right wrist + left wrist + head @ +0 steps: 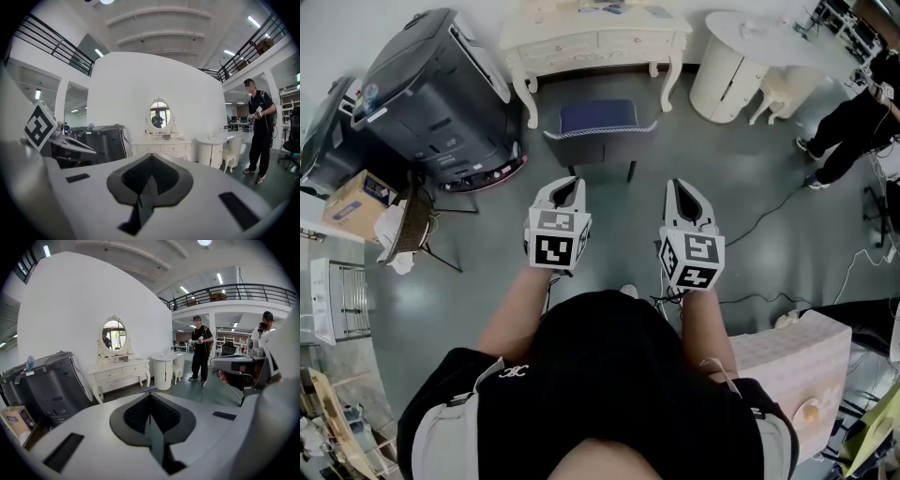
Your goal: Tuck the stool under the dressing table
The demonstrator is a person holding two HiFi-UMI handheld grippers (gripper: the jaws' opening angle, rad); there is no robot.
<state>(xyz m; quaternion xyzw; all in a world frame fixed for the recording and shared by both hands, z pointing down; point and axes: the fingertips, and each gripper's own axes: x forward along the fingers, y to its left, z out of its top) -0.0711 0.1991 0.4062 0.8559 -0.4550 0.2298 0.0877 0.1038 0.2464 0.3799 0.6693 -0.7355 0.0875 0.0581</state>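
The stool (595, 122) has a blue cushion on a grey frame and stands on the floor just in front of the cream dressing table (595, 42). It is outside the table's leg space. My left gripper (567, 186) and right gripper (684, 187) hover side by side short of the stool's near edge, apart from it. Both are shut with nothing between the jaws. In the left gripper view the shut gripper (150, 401) points toward the dressing table (119, 373) and its oval mirror (114, 335). The right gripper (150, 164) faces the same table (161, 147).
A big dark machine (441, 94) stands left of the table, with a cardboard box (356, 202) beside it. A round white table (731, 61) and a small white stool (787, 89) sit to the right. A person in black (853, 122) stands far right. Cables (769, 216) cross the floor.
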